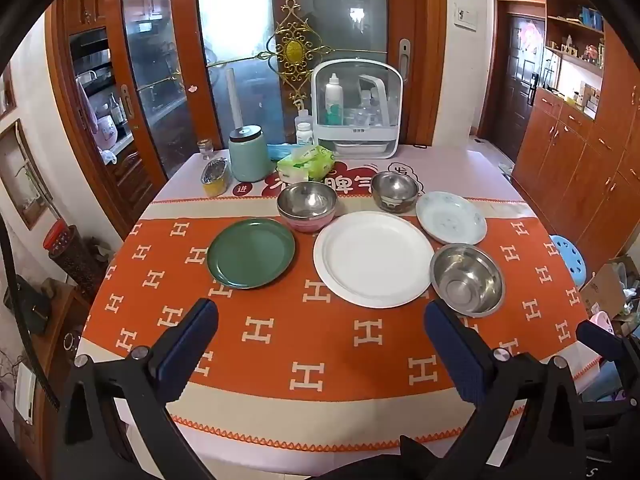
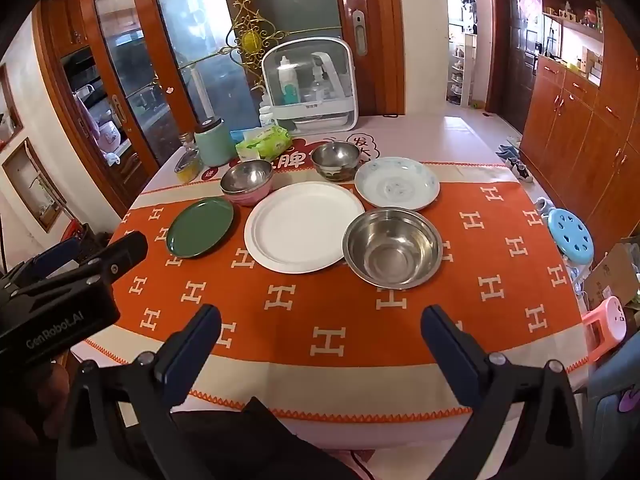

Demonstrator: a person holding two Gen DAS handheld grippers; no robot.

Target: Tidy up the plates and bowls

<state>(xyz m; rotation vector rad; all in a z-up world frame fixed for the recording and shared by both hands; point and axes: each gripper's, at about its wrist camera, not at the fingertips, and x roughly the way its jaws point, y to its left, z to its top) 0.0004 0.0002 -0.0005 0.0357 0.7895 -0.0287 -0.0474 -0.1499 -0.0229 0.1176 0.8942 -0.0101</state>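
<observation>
Both grippers hover over near table edge, jaws wide apart, nothing between. Right gripper (image 2: 320,344): large steel bowl (image 2: 393,247) lies just far-right of it, nearest piece. Left gripper (image 1: 320,340): green plate (image 1: 251,253) far-left, white plate (image 1: 370,258) straight ahead.

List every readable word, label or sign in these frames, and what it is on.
"GenRobot.AI": on the left gripper's body, right wrist view.
"进": red circle on the table mat.
"发": speech bubble on the mat.
Large white characters on the mat: partly hidden by bowls, unreadable.
Tissue pack, bottles, white case: print too small.
</observation>
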